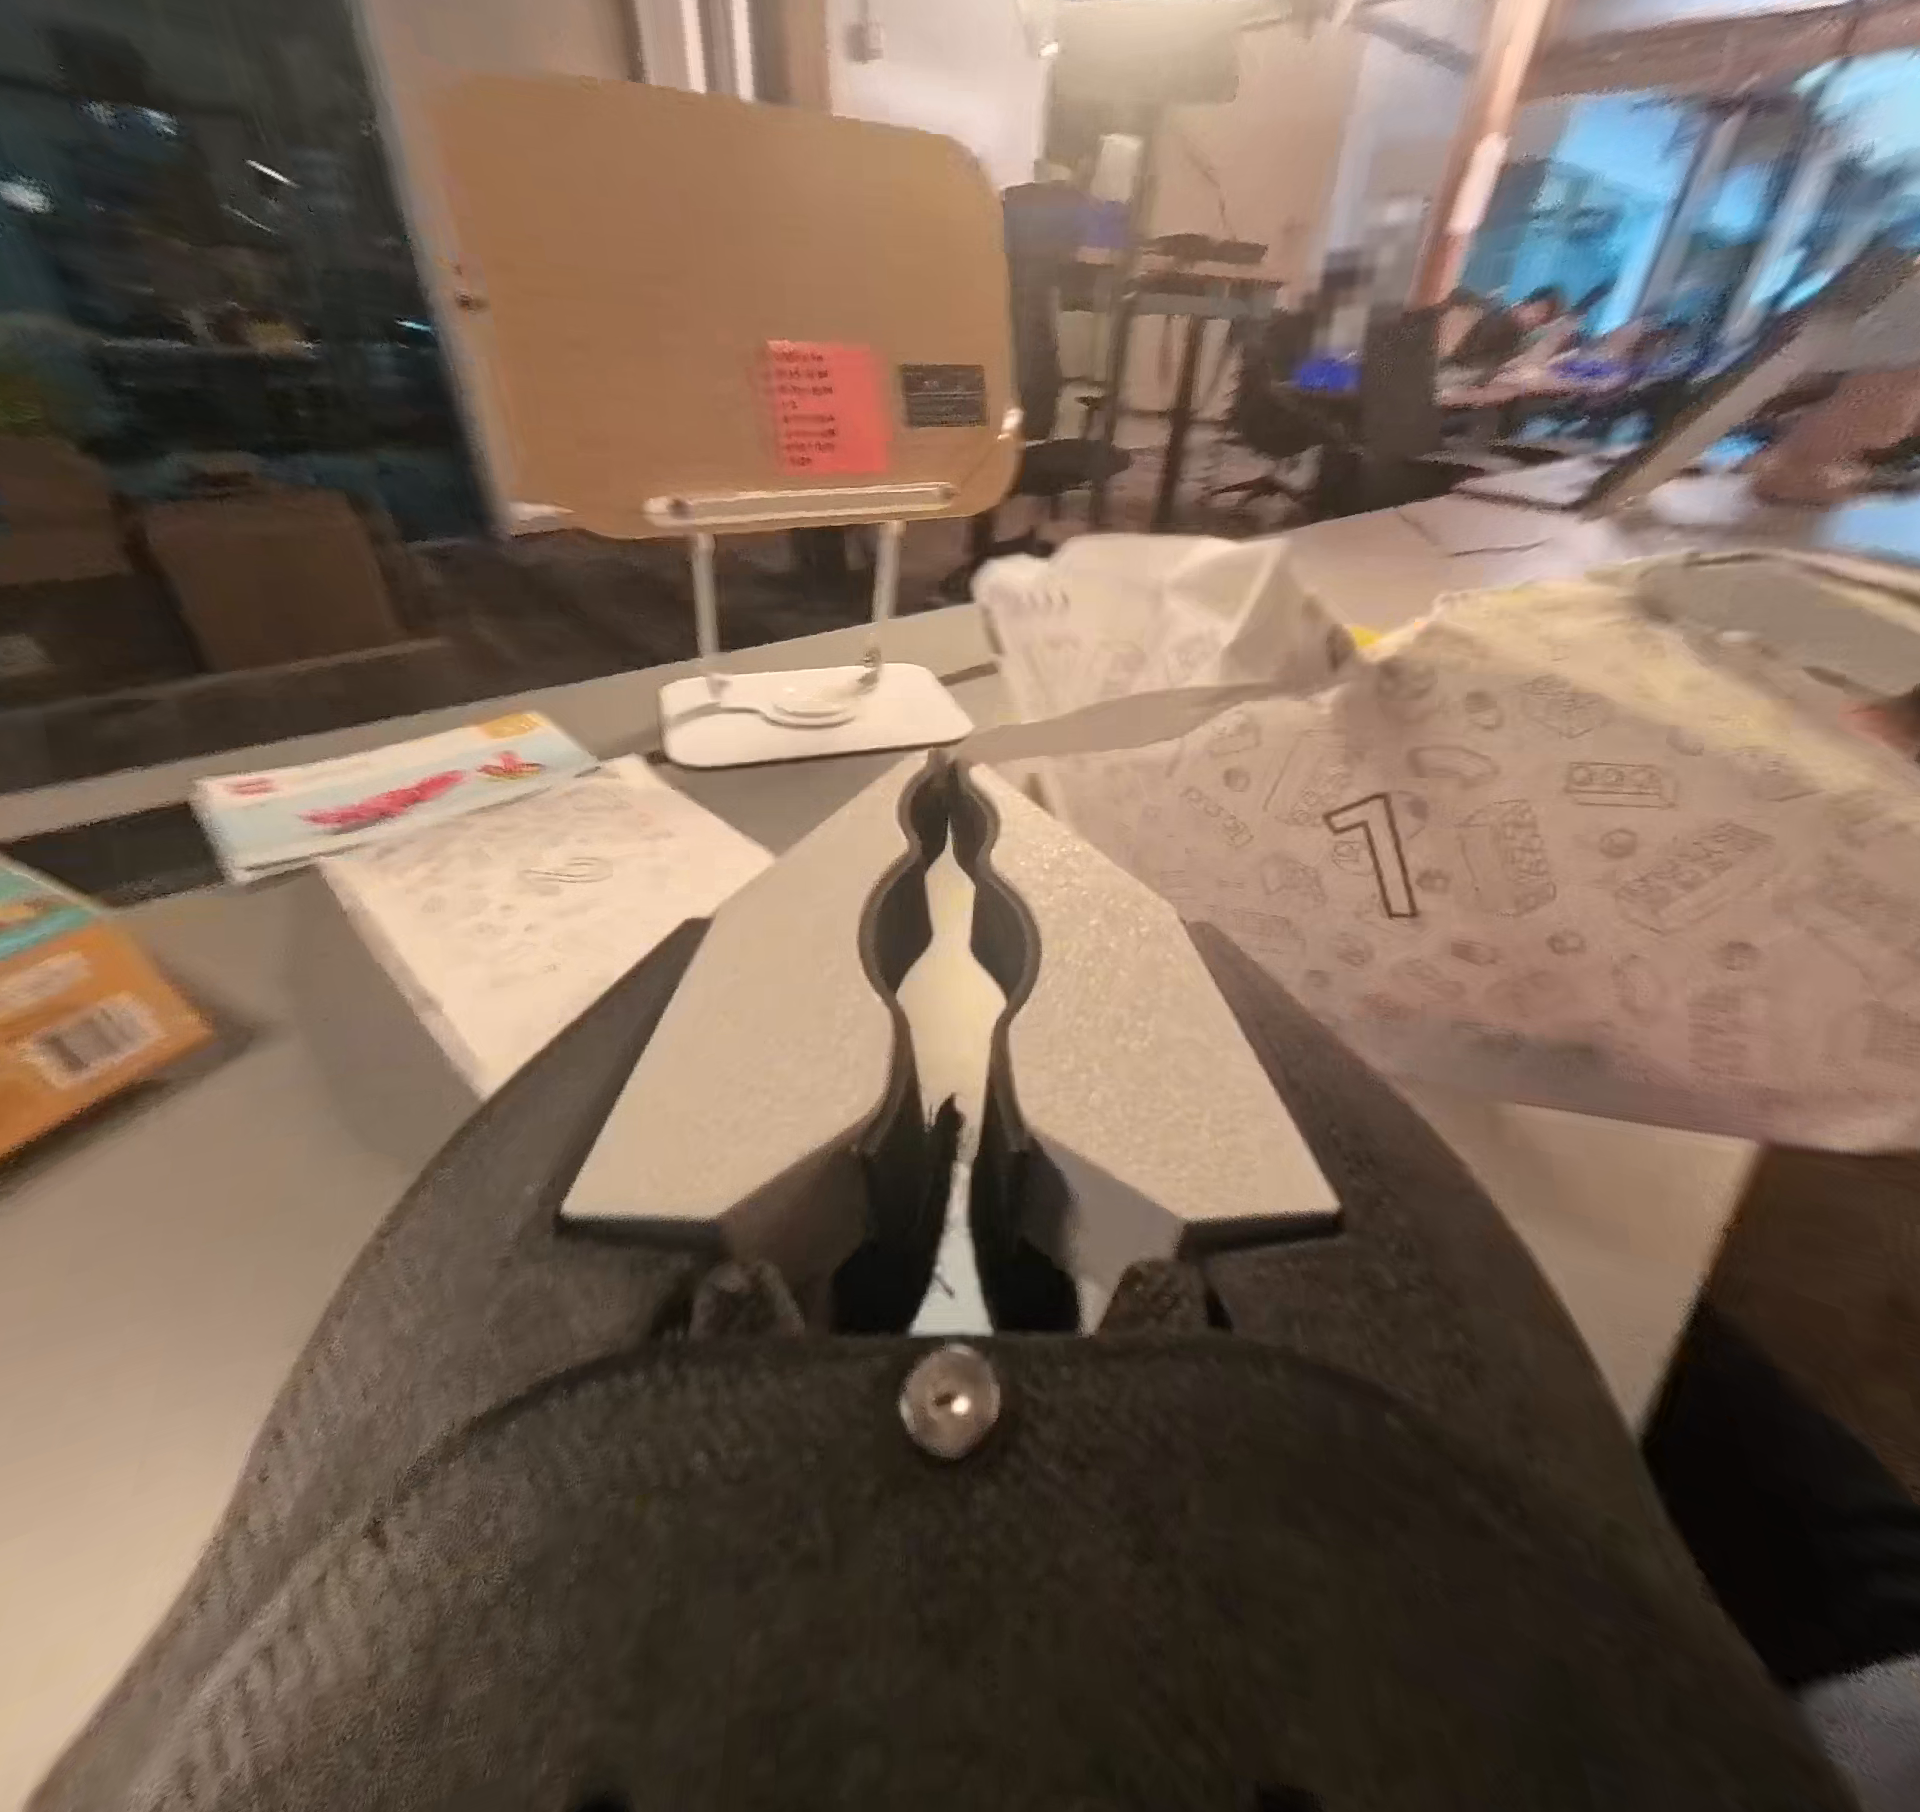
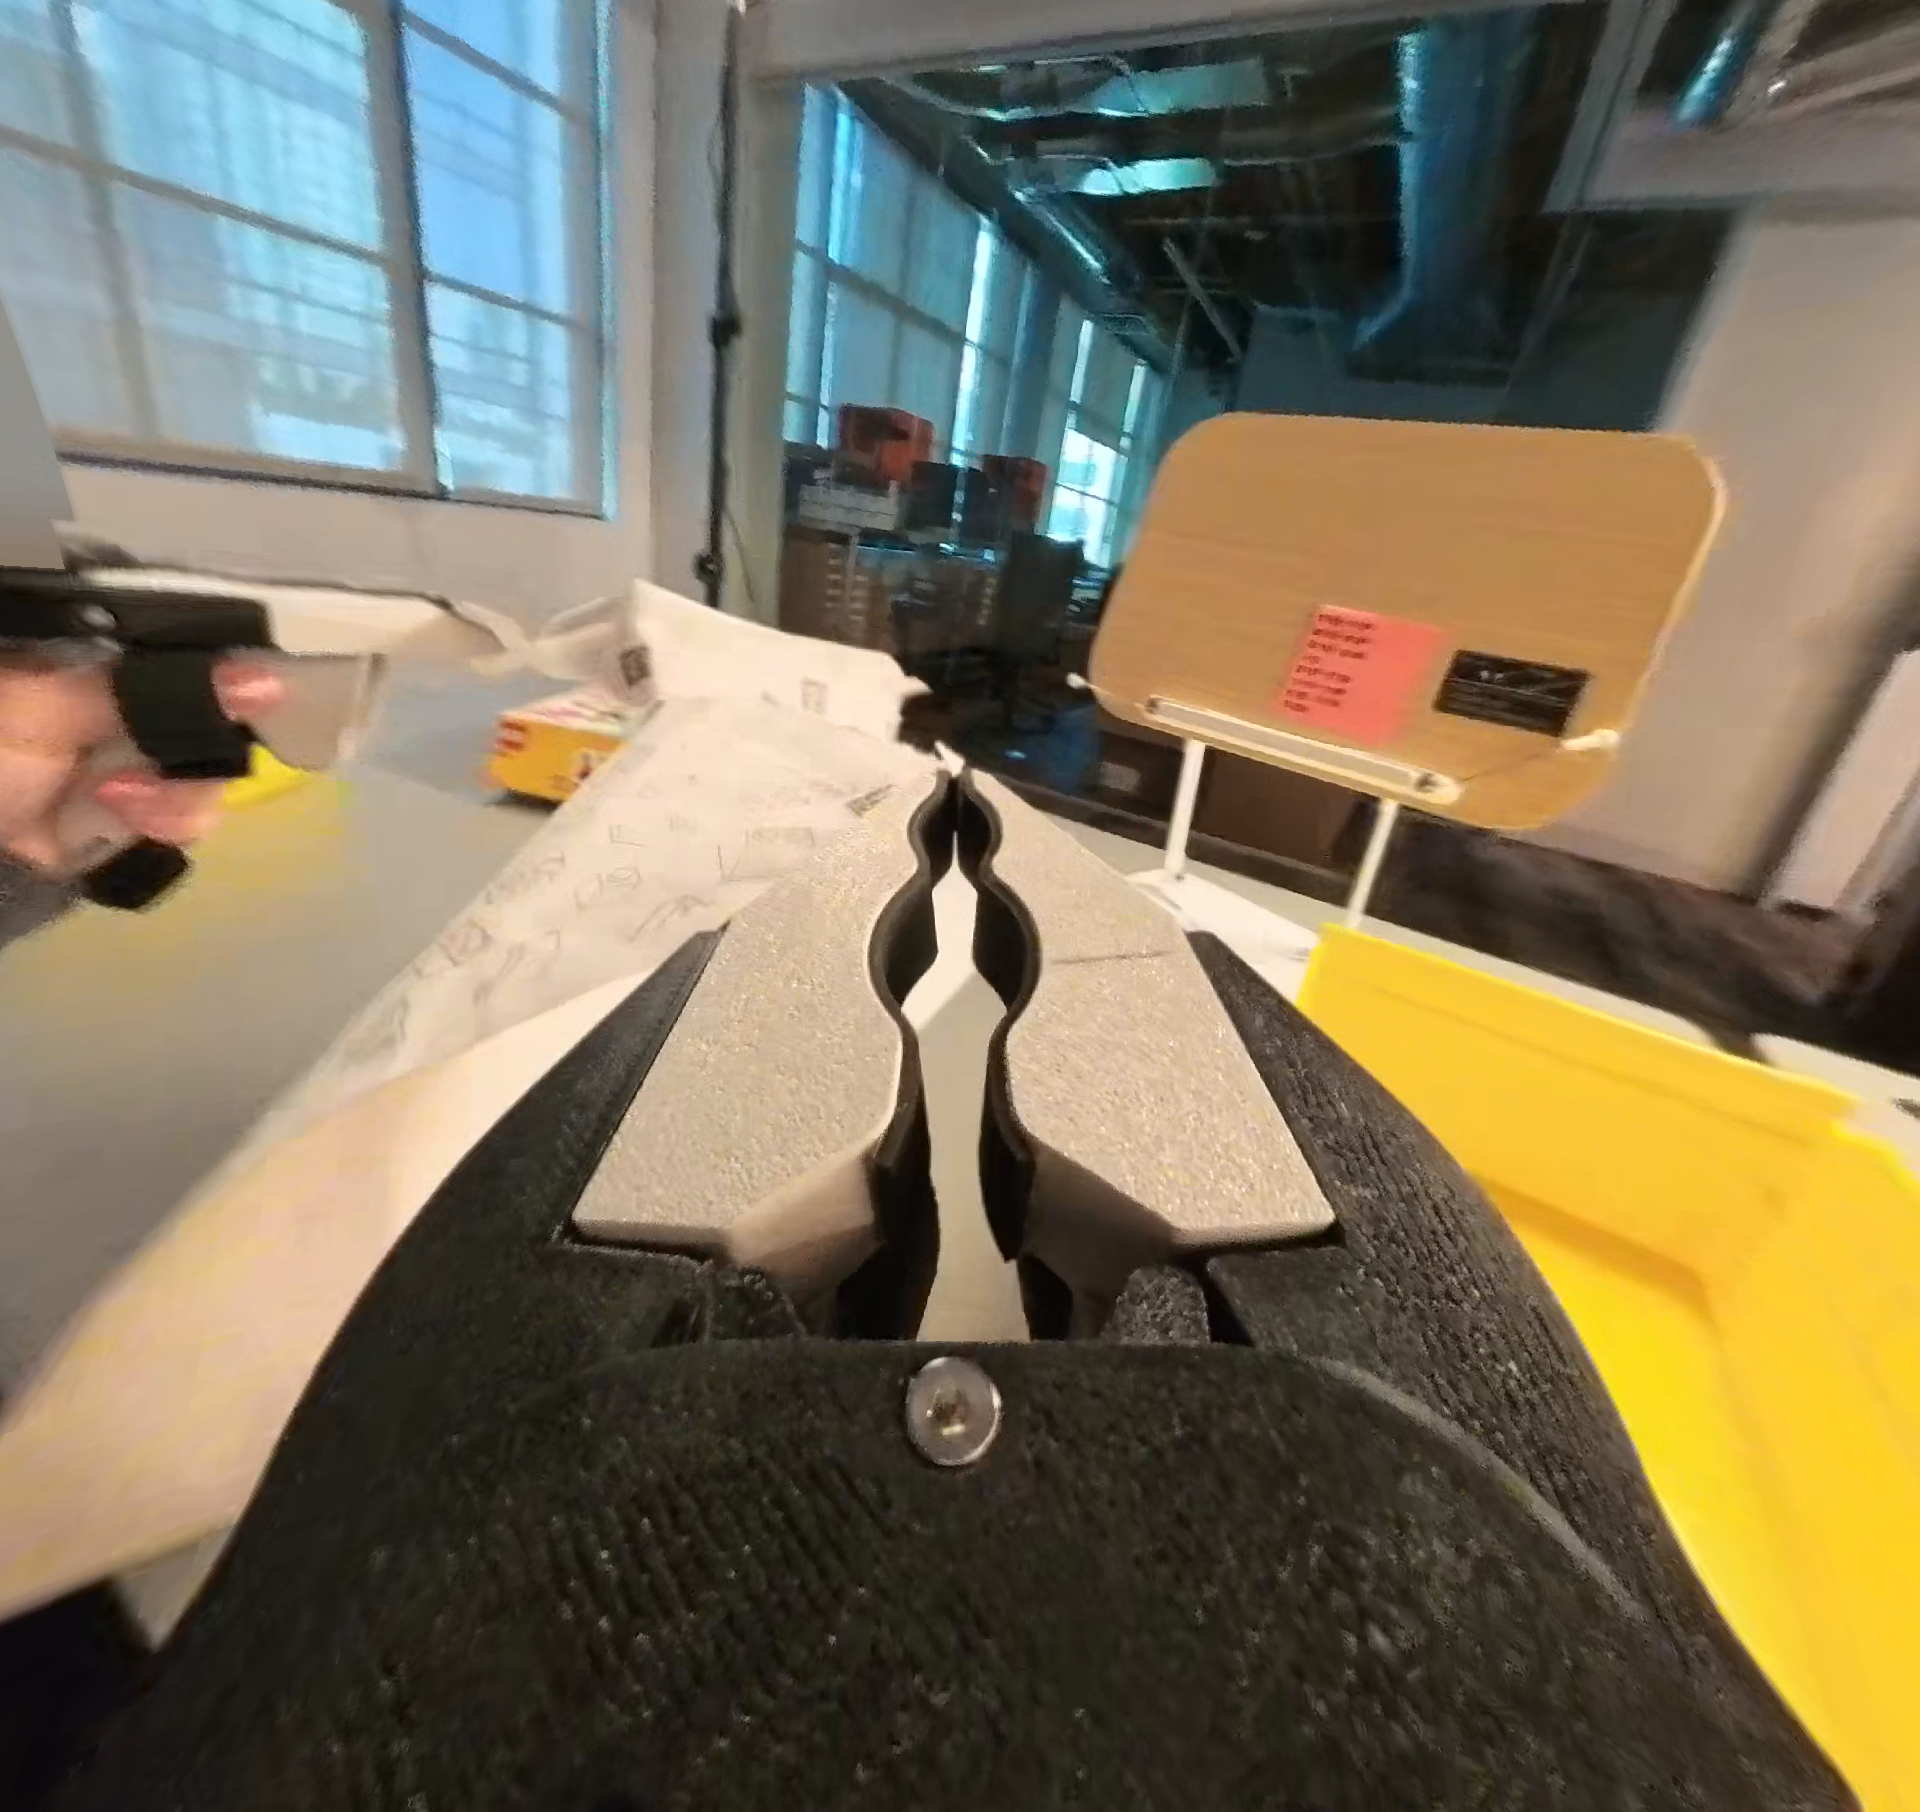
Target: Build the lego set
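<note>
White paper bag [image 1: 1507, 889] printed with grey line drawings of bricks hangs in the air between the two grippers, above the grey table [image 1: 208, 1191]. A torn strip of the bag [image 1: 1122, 718], still attached, runs level from its upper edge leftward, its long axis across the left wrist view, and ends at the tips of the left gripper [image 1: 948, 770], whose jaws are clenched on that strip end. In the right wrist view the bag [image 2: 644, 858] stretches lengthwise from the near left corner away toward the fingertips, and the right gripper [image 2: 954, 783] is clenched on its far torn corner.

Beside the left gripper lie a second flat white printed paper bag [image 1: 520, 900], a pale blue booklet with a pink picture [image 1: 395, 786] and an orange cardboard box [image 1: 73, 1024]. A wooden board on a white stand [image 1: 727, 308] faces away beyond the fingertips. A yellow plastic bin [image 2: 1621, 1191] sits just right of the right gripper. A hand [image 2: 94, 754] grips the other black handle at far left.
</note>
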Motion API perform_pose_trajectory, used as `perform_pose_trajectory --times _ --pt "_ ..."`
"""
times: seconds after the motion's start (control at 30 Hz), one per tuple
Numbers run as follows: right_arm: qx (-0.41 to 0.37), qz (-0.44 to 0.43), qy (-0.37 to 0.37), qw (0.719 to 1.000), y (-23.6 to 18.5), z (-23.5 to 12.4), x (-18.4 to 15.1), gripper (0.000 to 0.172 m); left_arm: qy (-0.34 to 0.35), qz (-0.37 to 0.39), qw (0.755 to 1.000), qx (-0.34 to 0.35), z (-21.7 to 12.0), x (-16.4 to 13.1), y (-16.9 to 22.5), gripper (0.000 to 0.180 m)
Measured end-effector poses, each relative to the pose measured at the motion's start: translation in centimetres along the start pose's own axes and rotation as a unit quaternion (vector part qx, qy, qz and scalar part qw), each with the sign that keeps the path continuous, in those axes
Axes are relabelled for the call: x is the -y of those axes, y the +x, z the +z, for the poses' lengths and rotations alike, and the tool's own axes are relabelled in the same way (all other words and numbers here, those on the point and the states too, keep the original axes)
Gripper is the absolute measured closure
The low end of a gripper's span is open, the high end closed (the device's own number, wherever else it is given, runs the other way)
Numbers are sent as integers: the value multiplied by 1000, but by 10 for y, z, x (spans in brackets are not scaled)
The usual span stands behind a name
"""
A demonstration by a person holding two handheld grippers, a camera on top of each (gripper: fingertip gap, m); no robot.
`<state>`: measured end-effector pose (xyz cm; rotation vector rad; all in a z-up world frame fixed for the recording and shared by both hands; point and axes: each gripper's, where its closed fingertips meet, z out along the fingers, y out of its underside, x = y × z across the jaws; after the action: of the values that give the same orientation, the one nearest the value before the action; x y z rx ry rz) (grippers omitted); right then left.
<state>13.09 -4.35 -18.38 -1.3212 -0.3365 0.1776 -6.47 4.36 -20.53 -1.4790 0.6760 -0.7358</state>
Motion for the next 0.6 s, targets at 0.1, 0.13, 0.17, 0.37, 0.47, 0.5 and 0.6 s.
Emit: perform_pose_trajectory --times 0.1,0.13,0.17,0.37,0.47,0.5,0.6 --pt "-19 -26 -12 999 9 -1 -1 172 7 -2 999 35 -6 0 -20 180" --pt "-16 -26 -16 999 8 1 -3 172 8 -4 999 36 -8 1 -21 180" --pt "-13 -22 -20 999 7 2 -7 172 9 1 999 42 -9 1 -24 180" --pt "-10 -7 -34 999 10 7 -23 172 4 -1 999 41 -14 -3 -29 180" --pt "-21 -11 -24 999 13 7 -21 172 9 2 999 33 -14 -2 -24 180" --pt "-22 -18 -8 1000 13 7 -15 172 12 6 1000 27 -14 -1 -19 180" --pt "-13 -8 4 1000 12 8 -8 172 14 3 1000 -15 -11 2 5 180"
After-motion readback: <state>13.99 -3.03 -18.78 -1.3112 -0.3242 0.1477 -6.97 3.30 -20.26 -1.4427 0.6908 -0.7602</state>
